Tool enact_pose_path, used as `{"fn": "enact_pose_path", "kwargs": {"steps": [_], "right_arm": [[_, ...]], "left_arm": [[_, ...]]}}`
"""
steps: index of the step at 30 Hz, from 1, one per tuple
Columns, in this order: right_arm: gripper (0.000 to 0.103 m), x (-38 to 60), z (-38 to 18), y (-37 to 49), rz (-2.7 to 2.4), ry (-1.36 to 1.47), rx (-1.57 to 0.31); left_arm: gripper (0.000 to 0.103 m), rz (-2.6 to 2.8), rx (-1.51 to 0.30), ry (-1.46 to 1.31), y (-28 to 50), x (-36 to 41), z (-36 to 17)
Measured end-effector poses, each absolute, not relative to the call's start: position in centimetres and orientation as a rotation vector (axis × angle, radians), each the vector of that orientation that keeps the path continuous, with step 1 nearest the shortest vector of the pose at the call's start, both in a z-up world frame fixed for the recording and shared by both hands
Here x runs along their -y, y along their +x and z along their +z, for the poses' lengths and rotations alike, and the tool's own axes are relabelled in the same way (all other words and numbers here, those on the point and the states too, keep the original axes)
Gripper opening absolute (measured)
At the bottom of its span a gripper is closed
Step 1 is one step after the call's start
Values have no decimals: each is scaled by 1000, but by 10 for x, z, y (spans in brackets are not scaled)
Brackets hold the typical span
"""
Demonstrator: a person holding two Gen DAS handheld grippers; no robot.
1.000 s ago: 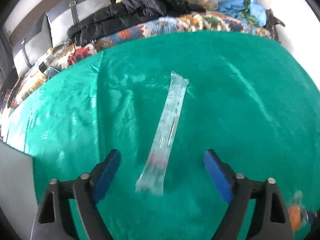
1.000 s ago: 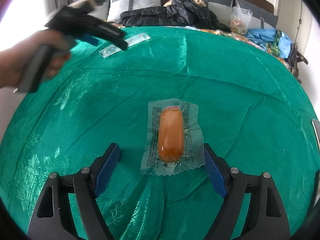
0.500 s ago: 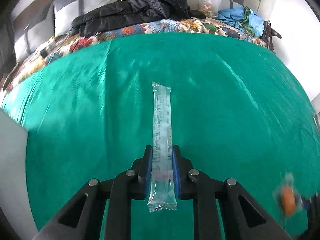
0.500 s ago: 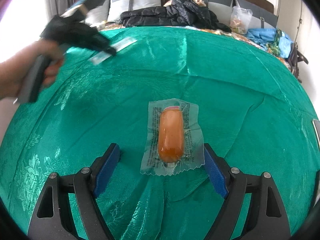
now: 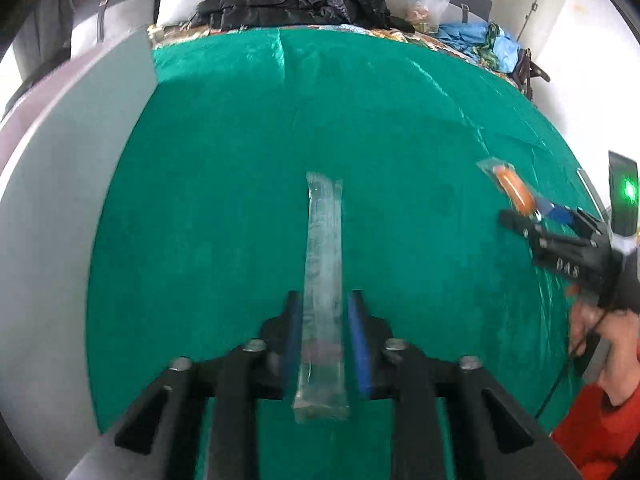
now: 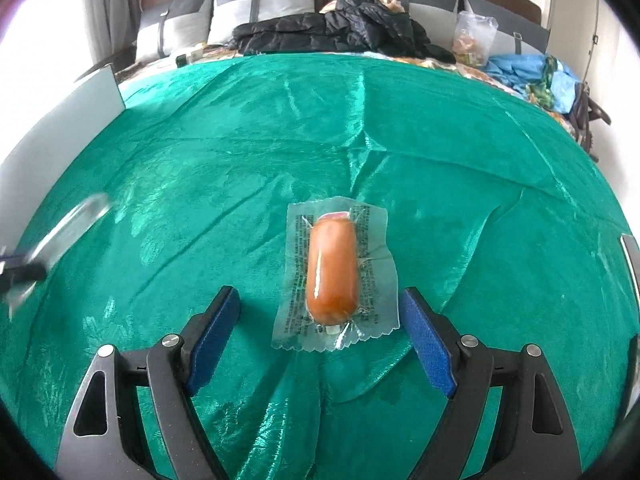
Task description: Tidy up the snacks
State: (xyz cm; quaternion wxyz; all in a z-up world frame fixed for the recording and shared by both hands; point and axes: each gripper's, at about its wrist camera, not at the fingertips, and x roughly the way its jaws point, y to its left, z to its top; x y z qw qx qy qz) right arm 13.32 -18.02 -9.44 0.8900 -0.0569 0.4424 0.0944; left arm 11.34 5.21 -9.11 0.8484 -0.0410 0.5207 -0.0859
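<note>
My left gripper (image 5: 325,304) is shut on a long clear snack stick (image 5: 323,264) and holds it above the green cloth (image 5: 224,200); the stick points forward. It shows blurred at the left edge of the right wrist view (image 6: 68,232). My right gripper (image 6: 320,300) is open, its blue pads either side of a sausage in a clear wrapper (image 6: 332,268) that lies on the cloth (image 6: 200,168). The sausage (image 5: 514,188) and the right gripper (image 5: 532,216) also show at the right of the left wrist view.
A grey-white board (image 5: 60,184) stands along the cloth's left edge, also in the right wrist view (image 6: 60,128). A black jacket (image 6: 340,32), a plastic bag (image 6: 474,36) and blue clothes (image 6: 532,72) lie on the bed behind. A device with a green light (image 5: 624,196) stands at right.
My left gripper closed on the clear stick, lifted it and swung to the front left of the cloth. The right gripper and the sausage have stayed put.
</note>
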Motion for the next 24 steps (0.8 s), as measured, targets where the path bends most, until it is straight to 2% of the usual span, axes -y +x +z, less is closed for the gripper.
{"fn": "enact_pose_path", "kwargs": {"steps": [2,10,14,15,17,18,19,21,22,23,24], "right_arm": [[84,180,-95,133,193,-116,-919],[88,189,-93,135,253,-71,-926],[86,211,-84,140,341,51,-1033],[86,211,-83,143,329,60,-1064],[86,205,-79,152,306,57,-1127],[86,201,-78,155,300,54,-1150],[85,195,-79,161,291,39,-1174],[84,187,-83,169,252,5,-1203],[66,184,-83,172,233,-14,-1196],[28,181,-82,174,196,-68,-1185],[27,178,-80,175,186,-112,-1188]], "left_arm": [[64,-181,-1084,-117,110,-56,-96],[64,-161,-1054,23,119,-43,-100],[64,-176,-1052,98,125,-35,-101],[63,-180,-1051,97,126,-35,-101],[49,-184,-1044,90,127,-35,-100],[28,-183,-1035,90,127,-36,-100],[18,-179,-1031,84,128,-38,-99],[18,-199,-1038,13,129,-47,-99],[17,-201,-1040,-8,128,-50,-98],[17,-201,-1043,-26,127,-52,-97],[17,-212,-1038,-62,122,-56,-94]]}}
